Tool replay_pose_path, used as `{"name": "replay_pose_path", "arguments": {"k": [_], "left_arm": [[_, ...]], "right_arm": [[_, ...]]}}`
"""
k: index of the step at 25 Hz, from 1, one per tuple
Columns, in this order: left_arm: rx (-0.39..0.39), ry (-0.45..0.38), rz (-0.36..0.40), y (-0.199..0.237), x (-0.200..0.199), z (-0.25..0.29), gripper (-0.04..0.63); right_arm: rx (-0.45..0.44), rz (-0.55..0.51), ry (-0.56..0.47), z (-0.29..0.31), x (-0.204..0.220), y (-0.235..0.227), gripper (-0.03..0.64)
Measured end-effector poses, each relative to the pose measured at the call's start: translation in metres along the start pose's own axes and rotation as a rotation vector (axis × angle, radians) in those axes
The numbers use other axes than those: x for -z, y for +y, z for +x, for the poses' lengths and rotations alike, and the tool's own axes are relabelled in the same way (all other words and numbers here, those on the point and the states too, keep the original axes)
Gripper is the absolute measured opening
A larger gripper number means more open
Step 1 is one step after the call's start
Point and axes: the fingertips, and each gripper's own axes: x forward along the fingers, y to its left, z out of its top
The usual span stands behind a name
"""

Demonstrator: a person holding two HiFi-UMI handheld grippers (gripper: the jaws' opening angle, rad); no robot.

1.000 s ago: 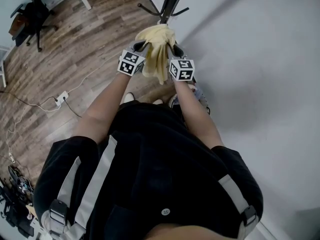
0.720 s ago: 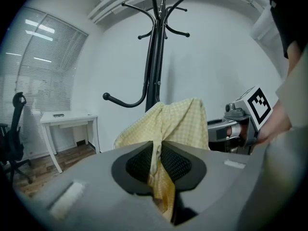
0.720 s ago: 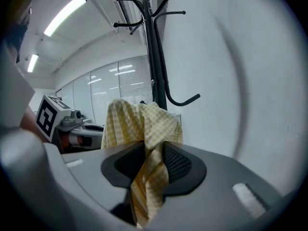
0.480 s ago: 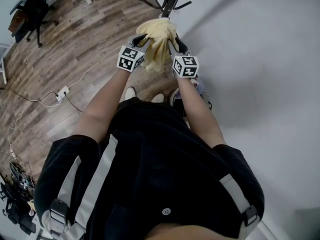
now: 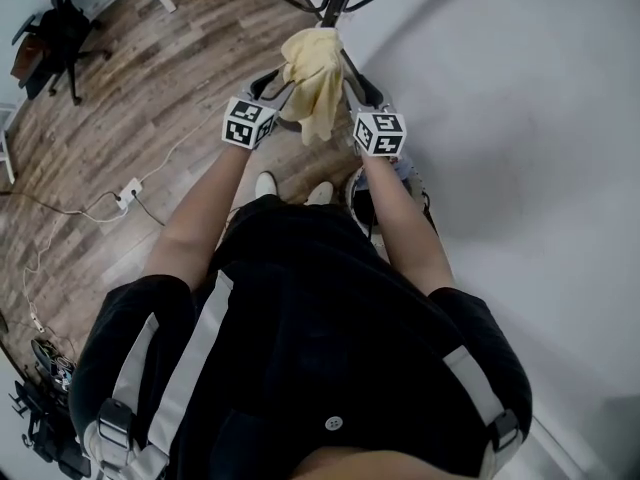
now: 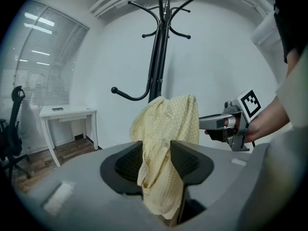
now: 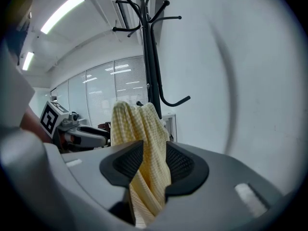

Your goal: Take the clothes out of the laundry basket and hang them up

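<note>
At the far left of the head view a black office chair (image 5: 60,23) stands on a floor (image 5: 150,78) of brown wood-grain planks. A white power strip (image 5: 125,194) lies there with thin cables trailing from it.

The left gripper (image 6: 156,147) is grey moulded plastic with two black pads (image 6: 131,161) of fine ribbed texture. Its jaws have just been opening and stand a moderate way apart, with the garment (image 6: 168,124) hanging loosely between them rather than pinched. The garment is a pale yellow woven cloth with a small check pattern, bunched into soft vertical folds. Its top sits against the pole of the coat rack (image 6: 159,57), apparently over one of the lower hooks, and its lower end dangles past the jaws. The coat rack is a slim black metal pole with curved, upturned arms ending in small knobs.

On the garment's other side, the right gripper (image 7: 154,147) has the same grey shell and ribbed black pads. Its jaws have also just been opening, and the checked cloth falls slack through the gap. Each gripper carries a cube with black-and-white square markers. Behind the rack rises a smooth pale wall (image 5: 520,118).
</note>
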Motion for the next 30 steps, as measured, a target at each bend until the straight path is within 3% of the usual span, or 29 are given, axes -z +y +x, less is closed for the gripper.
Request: {"name": "replay_pose_path", "arguments": {"k": [6, 13, 19, 21, 24, 30], "left_arm": [[0.068, -0.072, 0.015, -0.004, -0.030, -0.035, 0.217], [0.217, -0.105, 0.046, -0.044, -0.044, -0.045, 0.295], [0.276, -0.118, 0.097, -0.118, -0.045, -0.047, 0.339], [0.282, -0.124, 0.132, -0.145, -0.046, -0.044, 0.353], [0.299, -0.095, 0.119, -0.195, -0.041, -0.037, 0.356], [0.279, -0.033, 0.151, -0.296, -0.006, 0.001, 0.354]], "right_arm": [[0.056, -0.002, -0.033, -0.034, -0.011, 0.003, 0.162], [0.135, 0.015, -0.071, -0.092, -0.004, -0.005, 0.291], [0.188, 0.035, -0.087, -0.167, 0.012, -0.015, 0.371], [0.201, 0.032, -0.095, -0.196, 0.013, -0.025, 0.373], [0.220, 0.036, -0.103, -0.248, 0.024, -0.044, 0.374], [0.196, -0.030, -0.041, -0.346, 0.082, -0.093, 0.373]]}}
